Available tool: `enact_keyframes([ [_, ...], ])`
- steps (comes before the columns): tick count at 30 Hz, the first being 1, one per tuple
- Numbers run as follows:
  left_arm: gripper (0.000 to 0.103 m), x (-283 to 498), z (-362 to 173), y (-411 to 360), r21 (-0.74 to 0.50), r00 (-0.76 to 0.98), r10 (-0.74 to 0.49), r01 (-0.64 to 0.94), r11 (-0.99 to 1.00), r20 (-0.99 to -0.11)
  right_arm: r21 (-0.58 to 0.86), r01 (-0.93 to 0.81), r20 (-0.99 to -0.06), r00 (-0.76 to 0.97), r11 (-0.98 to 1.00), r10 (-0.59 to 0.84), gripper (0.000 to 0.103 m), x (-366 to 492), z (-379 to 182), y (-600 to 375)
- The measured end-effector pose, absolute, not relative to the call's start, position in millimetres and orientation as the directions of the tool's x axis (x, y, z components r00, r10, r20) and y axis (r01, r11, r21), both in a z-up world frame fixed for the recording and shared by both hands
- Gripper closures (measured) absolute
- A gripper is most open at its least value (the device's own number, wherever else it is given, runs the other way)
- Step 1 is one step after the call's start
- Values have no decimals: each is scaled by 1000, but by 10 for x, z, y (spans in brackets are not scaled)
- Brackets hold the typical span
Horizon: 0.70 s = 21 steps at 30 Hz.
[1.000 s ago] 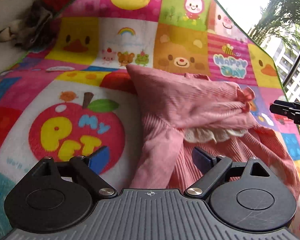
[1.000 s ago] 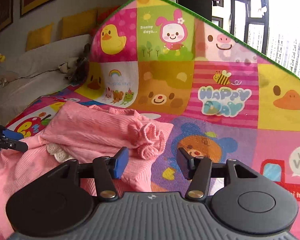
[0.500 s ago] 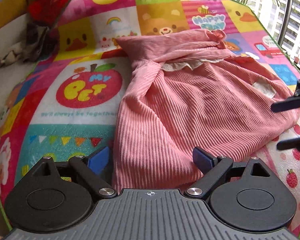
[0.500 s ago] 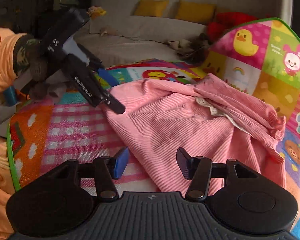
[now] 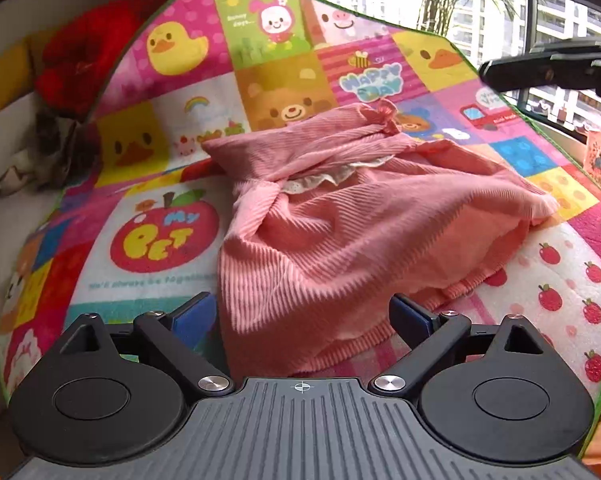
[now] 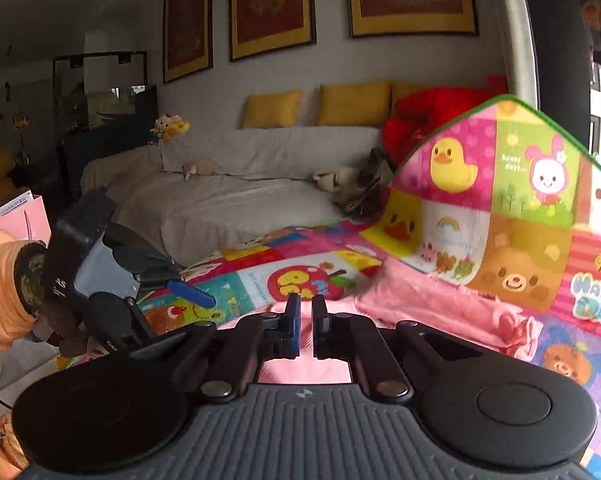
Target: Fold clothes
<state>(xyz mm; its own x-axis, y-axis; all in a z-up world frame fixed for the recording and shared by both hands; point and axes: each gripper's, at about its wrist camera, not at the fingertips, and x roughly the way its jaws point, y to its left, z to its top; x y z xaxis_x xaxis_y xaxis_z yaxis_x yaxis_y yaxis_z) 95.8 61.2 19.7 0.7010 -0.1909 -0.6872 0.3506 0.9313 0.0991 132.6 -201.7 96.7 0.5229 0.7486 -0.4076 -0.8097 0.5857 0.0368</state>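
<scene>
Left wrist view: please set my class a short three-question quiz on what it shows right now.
1. True or false: the left tongs are clamped on the pink garment.
2. The garment lies on: A) a cartoon play mat; B) a wooden table; C) bare floor tiles.
3. Fill in: the lace trim on the garment is ___ in colour.

Key: 1 false, the tongs stand open around the hem; 2 A; 3 white.

— What is reading clearly on the play mat [image 5: 572,304]?
— "MY PET" is showing on the red apple [image 5: 165,236], and "HAPPY DAY" is sitting beside the bee [image 5: 359,60].
— Anything else?
— "Sunny days..." is showing by the bunny [image 6: 546,178].
</scene>
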Motion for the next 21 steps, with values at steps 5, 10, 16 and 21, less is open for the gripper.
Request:
enact_keyframes([
  [5,6,941,35,622,155,674,-140,359,920,-725,7,-796,-456,536,605,711,96,1315,836,-2047],
  [10,6,996,93,763,192,695,-60,279,941,-716,25,-804,-594,466,594,656,89,1396,397,-1904],
  [16,6,1294,411,642,53,746,-202,303,952,-634,19,-782,-621,479,623,620,67,1749,331,-1879],
  [21,6,1997,437,393,-97,762,-320,323,941,-564,-2,-653,-583,616,757,530,61,2592,497,-1938],
])
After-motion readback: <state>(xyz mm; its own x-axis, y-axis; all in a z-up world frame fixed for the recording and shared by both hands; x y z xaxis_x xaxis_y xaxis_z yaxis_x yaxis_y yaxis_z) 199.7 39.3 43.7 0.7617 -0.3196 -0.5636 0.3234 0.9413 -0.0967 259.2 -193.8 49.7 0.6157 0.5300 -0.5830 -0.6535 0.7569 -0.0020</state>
